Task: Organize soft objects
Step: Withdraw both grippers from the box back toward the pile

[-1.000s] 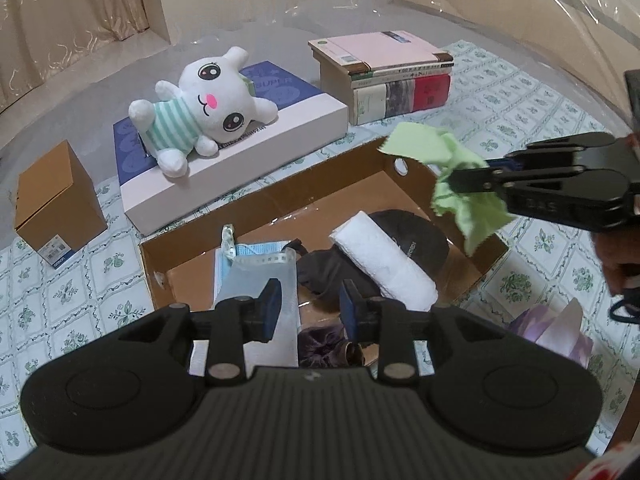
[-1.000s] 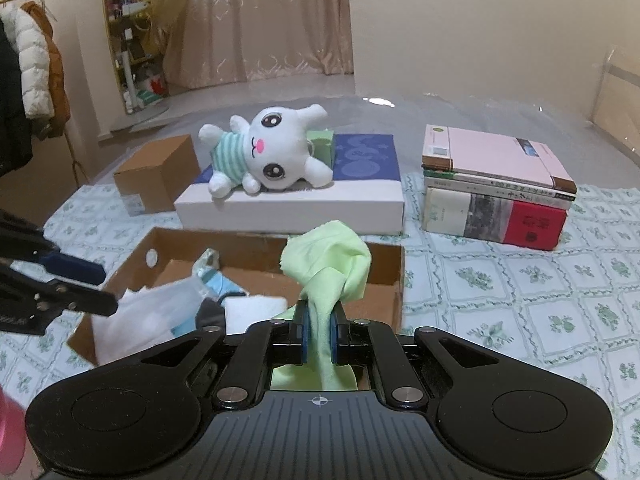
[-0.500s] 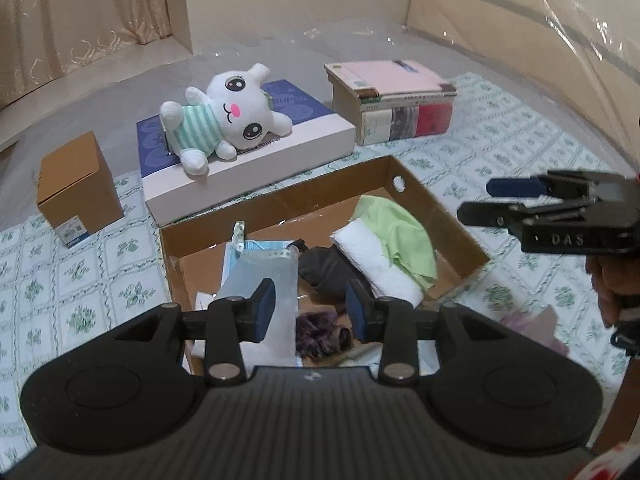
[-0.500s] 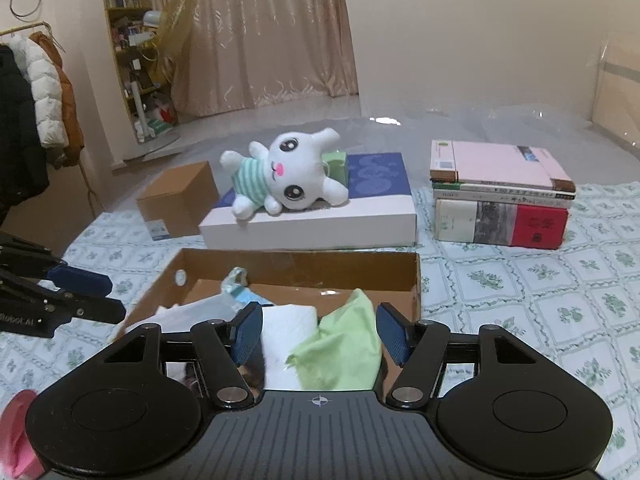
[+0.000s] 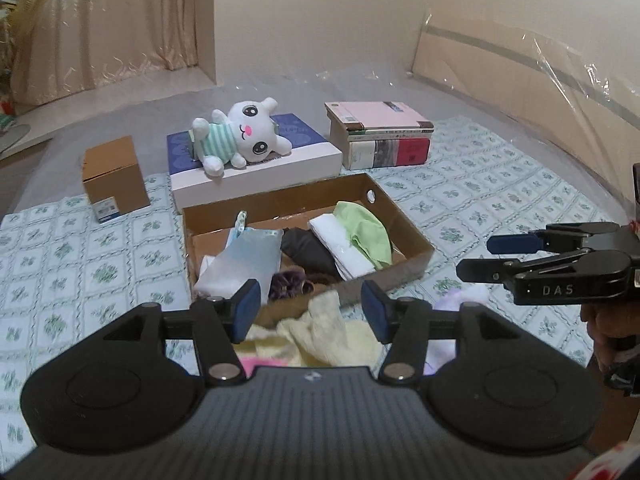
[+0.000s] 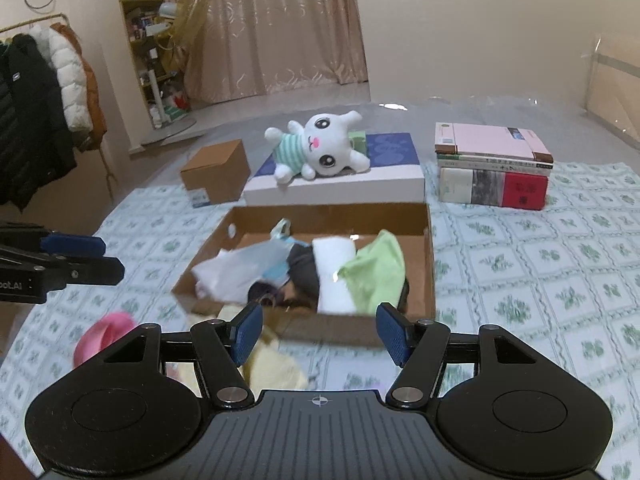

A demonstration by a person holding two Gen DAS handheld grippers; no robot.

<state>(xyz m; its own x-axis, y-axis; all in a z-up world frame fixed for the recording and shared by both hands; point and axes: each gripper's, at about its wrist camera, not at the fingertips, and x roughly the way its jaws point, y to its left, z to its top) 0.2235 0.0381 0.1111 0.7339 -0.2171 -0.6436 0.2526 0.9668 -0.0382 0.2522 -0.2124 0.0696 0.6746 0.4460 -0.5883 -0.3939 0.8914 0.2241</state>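
Note:
An open cardboard box [image 5: 416, 236] [image 6: 429, 248] on the patterned cloth holds a green cloth [image 5: 366, 234] [image 6: 378, 268], a white towel [image 5: 338, 242] [image 6: 332, 272], a dark garment [image 5: 306, 250], a plastic bag [image 5: 240, 264] [image 6: 236, 266] and a purple scrunchie [image 5: 286, 284]. Pale yellow cloth [image 5: 320, 332] [image 6: 272, 368], a pink item [image 6: 102, 334] and a lilac item [image 5: 460, 298] lie in front of the box. My left gripper [image 5: 308, 314] hovers over the yellow cloth, its jaws opening, nothing pinched. My right gripper [image 6: 320, 332] is open and empty before the box. A white plush bunny [image 5: 240, 140] [image 6: 316, 150] lies on a flat box.
Behind the cardboard box stand a white and blue flat box [image 5: 256, 168] [image 6: 340, 184], a stack of books [image 5: 380, 140] [image 6: 492, 164] and a small brown carton [image 5: 114, 174] [image 6: 216, 170]. Coats [image 6: 36, 120] hang at the left. A hand [image 5: 612, 320] holds the right gripper.
The right gripper opened and dropped the green cloth onto the white towel in the box. Both grippers pulled back and up from the box. The left jaws spread wider.

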